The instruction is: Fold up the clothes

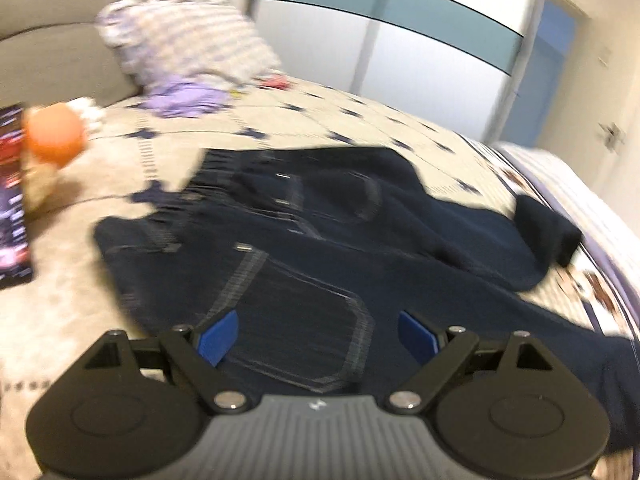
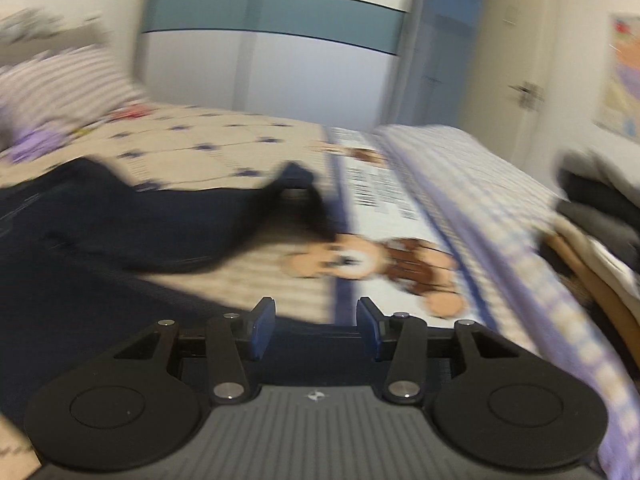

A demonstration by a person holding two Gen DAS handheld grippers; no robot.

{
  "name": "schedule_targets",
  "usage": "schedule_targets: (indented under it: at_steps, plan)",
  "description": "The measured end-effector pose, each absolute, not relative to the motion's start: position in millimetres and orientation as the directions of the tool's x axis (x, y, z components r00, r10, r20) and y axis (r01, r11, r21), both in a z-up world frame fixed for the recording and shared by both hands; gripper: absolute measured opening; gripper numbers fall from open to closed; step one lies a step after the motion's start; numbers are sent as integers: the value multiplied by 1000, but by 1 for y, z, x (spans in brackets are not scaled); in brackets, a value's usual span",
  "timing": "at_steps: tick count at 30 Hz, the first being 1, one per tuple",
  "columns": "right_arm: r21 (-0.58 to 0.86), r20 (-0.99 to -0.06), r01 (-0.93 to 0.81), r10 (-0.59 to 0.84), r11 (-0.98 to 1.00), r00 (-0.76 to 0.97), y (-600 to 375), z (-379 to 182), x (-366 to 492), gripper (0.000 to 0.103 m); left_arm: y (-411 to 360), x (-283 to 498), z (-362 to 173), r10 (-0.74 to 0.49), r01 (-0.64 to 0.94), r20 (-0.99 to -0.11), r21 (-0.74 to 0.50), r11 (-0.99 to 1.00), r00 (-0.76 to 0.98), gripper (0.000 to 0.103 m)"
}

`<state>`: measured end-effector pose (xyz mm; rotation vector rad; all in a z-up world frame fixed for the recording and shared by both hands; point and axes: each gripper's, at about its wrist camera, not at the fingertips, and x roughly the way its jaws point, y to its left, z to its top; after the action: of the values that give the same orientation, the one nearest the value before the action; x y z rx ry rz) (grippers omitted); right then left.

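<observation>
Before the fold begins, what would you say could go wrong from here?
Both views are motion-blurred, so aim may be off. The left gripper, open over the jeans near a back pocket, might pinch only one layer. The far leg lies bunched near the bed edge, so a fold could trap creases or drag it off.

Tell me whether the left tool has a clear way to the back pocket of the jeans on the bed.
Probably yes. The left tool is open, and the back pocket of the jeans lies directly between and beyond its fingers, with nothing over it. The picture is blurred, so contact cannot be judged.
</observation>
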<state>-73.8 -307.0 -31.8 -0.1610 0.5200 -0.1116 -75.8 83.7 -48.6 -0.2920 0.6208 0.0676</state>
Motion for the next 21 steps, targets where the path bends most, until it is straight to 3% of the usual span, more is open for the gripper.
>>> schedule_targets:
  at_steps: [4,11,21]
  plan:
    - [-176,-523,-135,23,975,852,-257,-39,-87,47,114,-80,-55,53,-270,-586,-289,918,808,88]
    - [-125,-593,-417,269,900,759,-189,-60,-109,47,150,-75,-72,29,-388,-633,-437,812,774,80]
    - [-148,-652,-558,344,817,676,-136,-80,-120,46,160,-70,-84,23,-411,-638,-468,783,769,44]
